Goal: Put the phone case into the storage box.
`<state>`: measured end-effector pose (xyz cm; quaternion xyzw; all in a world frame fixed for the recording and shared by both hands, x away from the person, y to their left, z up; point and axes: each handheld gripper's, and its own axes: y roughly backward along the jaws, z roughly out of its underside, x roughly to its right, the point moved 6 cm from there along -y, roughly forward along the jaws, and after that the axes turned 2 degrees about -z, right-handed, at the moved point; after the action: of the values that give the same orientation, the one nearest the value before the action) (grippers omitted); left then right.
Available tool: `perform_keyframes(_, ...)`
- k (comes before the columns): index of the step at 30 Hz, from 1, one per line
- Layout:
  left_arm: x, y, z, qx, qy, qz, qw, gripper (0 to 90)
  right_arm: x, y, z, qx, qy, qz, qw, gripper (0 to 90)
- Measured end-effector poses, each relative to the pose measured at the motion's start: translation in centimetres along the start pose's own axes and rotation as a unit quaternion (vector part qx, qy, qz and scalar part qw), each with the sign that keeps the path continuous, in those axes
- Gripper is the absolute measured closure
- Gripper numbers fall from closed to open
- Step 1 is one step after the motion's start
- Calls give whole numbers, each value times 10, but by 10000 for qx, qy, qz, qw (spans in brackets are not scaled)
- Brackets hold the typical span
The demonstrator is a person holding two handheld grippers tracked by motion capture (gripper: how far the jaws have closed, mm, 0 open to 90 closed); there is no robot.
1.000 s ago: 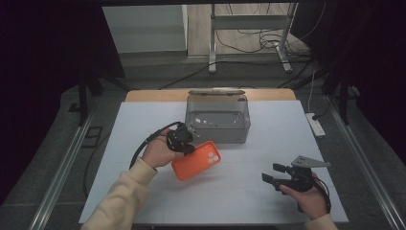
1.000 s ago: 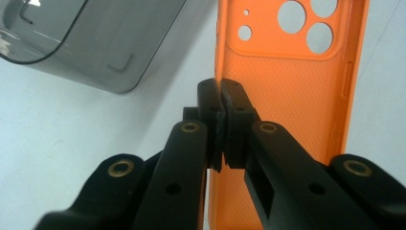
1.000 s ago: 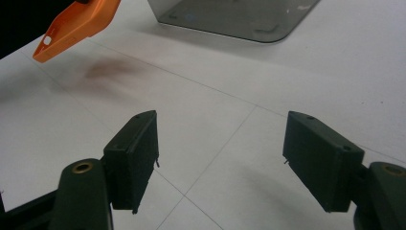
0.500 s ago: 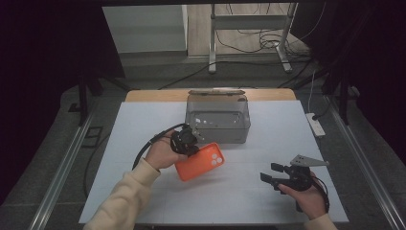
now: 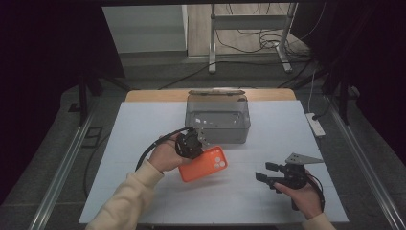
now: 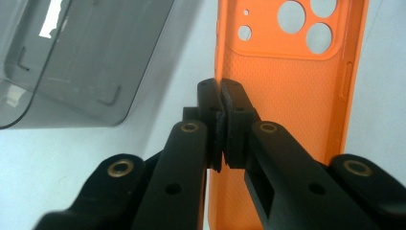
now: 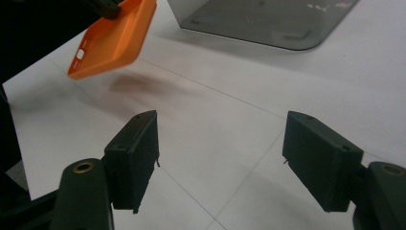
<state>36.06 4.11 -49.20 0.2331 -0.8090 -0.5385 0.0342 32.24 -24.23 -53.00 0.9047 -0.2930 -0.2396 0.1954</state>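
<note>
An orange phone case (image 5: 203,164) with round camera holes hangs above the white table, and my left gripper (image 5: 190,143) is shut on its long edge. In the left gripper view the two black pads (image 6: 221,103) pinch the rim of the phone case (image 6: 282,86). The phone case (image 7: 112,42) floats clear of the table in the right gripper view, with a shadow below it. My right gripper (image 5: 266,172) rests low near the table's front right, jaws wide open and nothing between them (image 7: 220,153).
A clear grey plastic box (image 5: 218,117) stands open at the back middle of the white table (image 5: 143,124), just beyond the case. A white power strip (image 5: 315,124) lies at the right edge. Cables and a metal stand are on the floor behind.
My left hand has carried the orange phone case slightly right and toward the box. The right gripper has stayed where it was.
</note>
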Motion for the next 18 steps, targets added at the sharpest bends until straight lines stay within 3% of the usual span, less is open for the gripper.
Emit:
perform_keyframes(6, 2, 0, -3, 40, -96, 32, 9999, 879, -8, -7, -16, -133, 35, -311, 9994, 288)
perform_keyframes(18, 9, 1, -5, 84, -313, 58, 9995, 878, -19, -23, -38, -462, 130, -648, 9967, 295)
